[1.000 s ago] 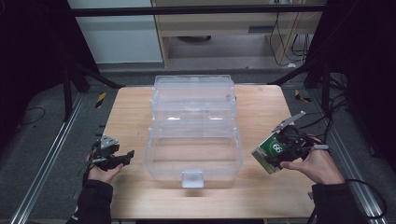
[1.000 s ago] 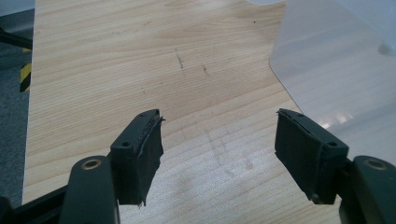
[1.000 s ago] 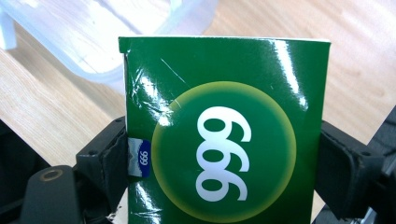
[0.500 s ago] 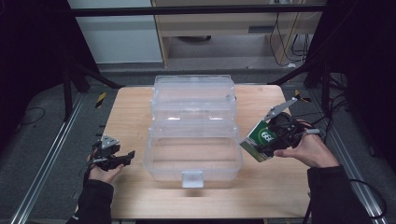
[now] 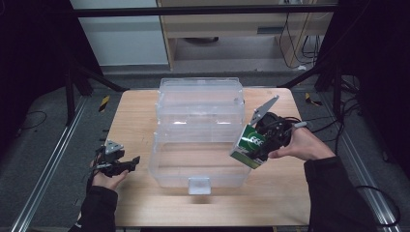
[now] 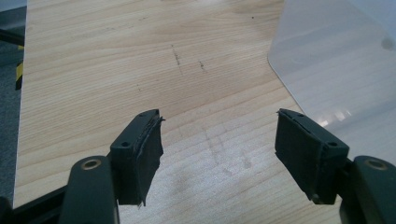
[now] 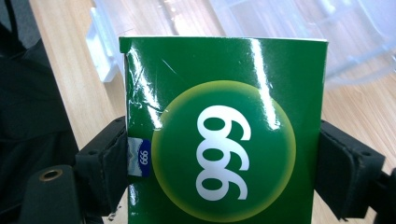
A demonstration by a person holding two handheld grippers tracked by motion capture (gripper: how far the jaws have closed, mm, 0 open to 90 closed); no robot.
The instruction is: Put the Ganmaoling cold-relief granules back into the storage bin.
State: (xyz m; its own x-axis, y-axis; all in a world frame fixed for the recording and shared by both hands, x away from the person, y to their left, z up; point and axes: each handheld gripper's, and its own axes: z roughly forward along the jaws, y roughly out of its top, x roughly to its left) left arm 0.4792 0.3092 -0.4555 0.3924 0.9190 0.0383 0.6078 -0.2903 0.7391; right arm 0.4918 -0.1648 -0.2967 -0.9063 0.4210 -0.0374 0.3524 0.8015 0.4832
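Green carton point(image 7: 224, 135): bottom cut off by lower edge in right gripper view; small blue label print unreadable. Clear plastic bin point(image 6: 341, 70): cropped at right edge in left gripper view.

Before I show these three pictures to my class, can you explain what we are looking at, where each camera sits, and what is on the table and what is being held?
A person sits at a wooden table holding a pair of hand-held tongs in each hand; no robot arm is involved. The high view looks down from above the person's side. The other two cameras ride on the tongs and look along their black jaws. On the table stands a clear plastic storage box, its lid open. The right tongs grip a green carton printed with 999, held by the box's right edge. The left tongs are open and hold nothing, above bare wood left of the box.
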